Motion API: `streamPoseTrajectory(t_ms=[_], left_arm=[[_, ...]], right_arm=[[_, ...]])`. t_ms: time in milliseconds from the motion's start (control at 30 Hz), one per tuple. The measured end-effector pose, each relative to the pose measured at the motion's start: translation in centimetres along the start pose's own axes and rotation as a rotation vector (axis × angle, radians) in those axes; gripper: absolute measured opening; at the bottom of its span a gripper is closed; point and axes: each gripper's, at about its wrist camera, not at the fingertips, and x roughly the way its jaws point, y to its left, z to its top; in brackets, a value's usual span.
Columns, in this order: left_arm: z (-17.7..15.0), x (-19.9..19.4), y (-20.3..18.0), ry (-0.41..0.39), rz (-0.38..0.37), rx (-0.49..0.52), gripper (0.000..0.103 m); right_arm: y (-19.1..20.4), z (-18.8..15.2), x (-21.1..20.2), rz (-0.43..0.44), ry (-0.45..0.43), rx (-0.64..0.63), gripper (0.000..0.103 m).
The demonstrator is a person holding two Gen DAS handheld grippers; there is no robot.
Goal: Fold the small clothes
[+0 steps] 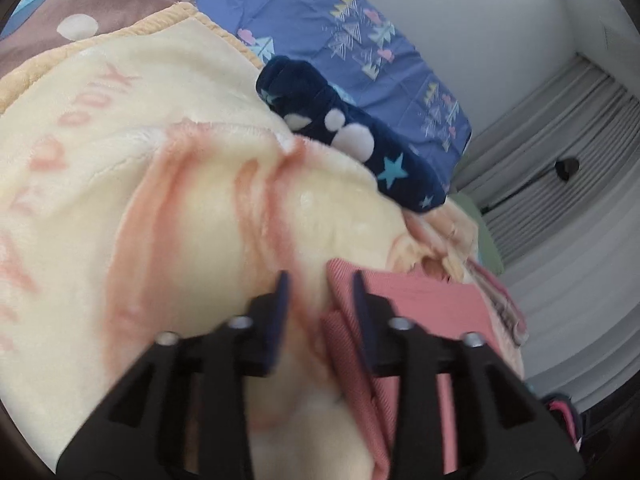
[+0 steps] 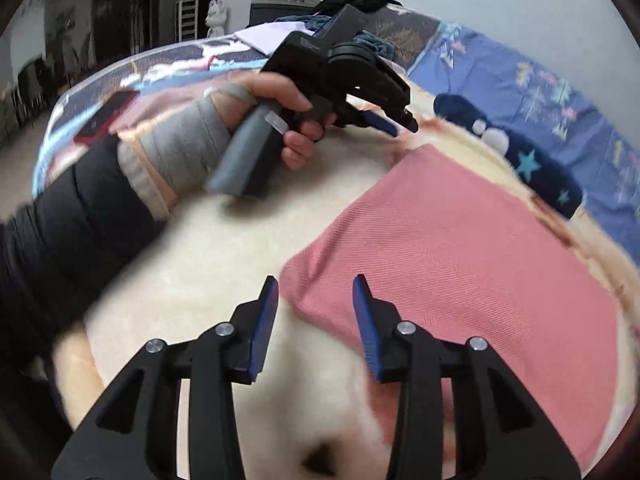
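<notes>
On the bed, atop a cream plush blanket (image 2: 224, 248), a pink ribbed-knit small garment (image 2: 460, 248) lies flat, apparently folded into a rectangle, though blur hides its layers. Left gripper (image 1: 320, 280) part-open at its far corner, fabric edge between the pads, not pinched. Right gripper (image 2: 314, 284) part-open, empty, over the near corner. Remaining: navy star-print fleece garment (image 1: 352, 136) still crumpled beyond.

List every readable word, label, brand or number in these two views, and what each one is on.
"YOU", upside down in pink woven letters, on the cream blanket in the left wrist view; the pink letters below it along the left edge are too blurred and cut off to read.
Small print on the black body of the left gripper, seen in the right wrist view: too small to read.
No text on the pink cloth or the navy star garment.
</notes>
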Motion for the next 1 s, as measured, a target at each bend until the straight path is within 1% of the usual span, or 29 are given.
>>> streamPoseTrajectory(t_ms=[33,67,133,167,233,267,300,333,367,400,467,500,533,600,633,667,733,800,867,933,1000], left_arm=[[-0.2,0.3,-0.1,0.038,-0.005,0.015,0.043],[-0.6,0.8,-0.3,0.081,-0.027,0.03,0.044],[-1.2,1.7,-1.0,0.14,-0.067,0.07,0.044],[-1.4,2.0,-1.4,0.155,-0.073,0.082,0.044],[-1.7,2.7,-2.1,0.173,-0.073,0.1,0.043],[-1.7,2.8,-2.2,0.17,-0.062,0.099,0.037],[-1.7,3.1,-2.1,0.166,-0.049,0.091,0.028],[-1.7,3.4,-1.9,0.166,-0.043,0.071,0.012],[-1.6,3.6,-1.6,0.154,-0.049,0.035,0.008],[-1.5,3.4,-1.6,0.13,-0.052,0.023,0.008],[-1.2,2.2,-2.5,0.073,-0.057,0.054,0.007],[-1.1,1.9,-2.6,0.062,-0.066,0.059,0.007],[-1.1,2.0,-2.5,0.068,-0.065,0.059,0.007],[-1.4,3.0,-2.1,0.104,-0.019,0.065,0.008],[-1.5,3.2,-2.2,0.109,-0.01,0.07,0.008],[-1.6,3.1,-2.5,0.102,0.0,0.09,0.008],[-1.6,2.9,-3.1,0.09,0.016,0.127,0.009],[-1.7,3.0,-3.1,0.093,0.033,0.128,0.011],[-1.7,3.0,-3.0,0.089,0.046,0.125,0.017],[-1.6,2.8,-2.9,0.082,0.051,0.122,0.019],[-1.6,2.8,-2.8,0.084,0.052,0.123,0.019]], right_arm=[[0.4,-0.2,0.2,-0.032,0.007,-0.03,0.039],[0.8,-0.4,0.6,-0.066,0.019,-0.067,0.04],[1.5,-0.7,1.8,-0.116,0.051,-0.112,0.041],[1.7,-0.7,2.4,-0.146,0.064,-0.137,0.041],[2.4,-0.5,3.0,-0.201,0.059,-0.192,0.042],[2.9,-0.3,3.2,-0.239,0.044,-0.225,0.042],[3.2,-0.2,3.5,-0.268,0.026,-0.245,0.042],[3.3,0.0,3.9,-0.286,0.013,-0.258,0.026],[3.2,0.0,4.2,-0.272,0.019,-0.254,0.008],[3.0,0.2,4.5,-0.26,0.032,-0.234,0.004],[2.7,0.5,3.1,-0.222,-0.01,-0.2,0.004],[2.7,0.6,2.7,-0.214,-0.025,-0.197,0.004],[2.5,0.5,2.5,-0.211,-0.028,-0.195,0.004],[2.1,0.2,3.3,-0.198,0.011,-0.198,0.004],[2.1,0.0,3.7,-0.194,0.031,-0.191,0.004],[2.2,-0.2,3.7,-0.201,0.029,-0.193,0.004],[2.6,-0.3,3.2,-0.205,0.016,-0.205,0.01],[3.0,-0.5,2.9,-0.203,0.013,-0.209,0.015],[3.0,-0.8,2.7,-0.213,0.016,-0.211,0.019],[3.0,-0.9,2.6,-0.23,0.018,-0.204,0.029],[3.0,-1.0,2.5,-0.247,0.017,-0.194,0.037]])
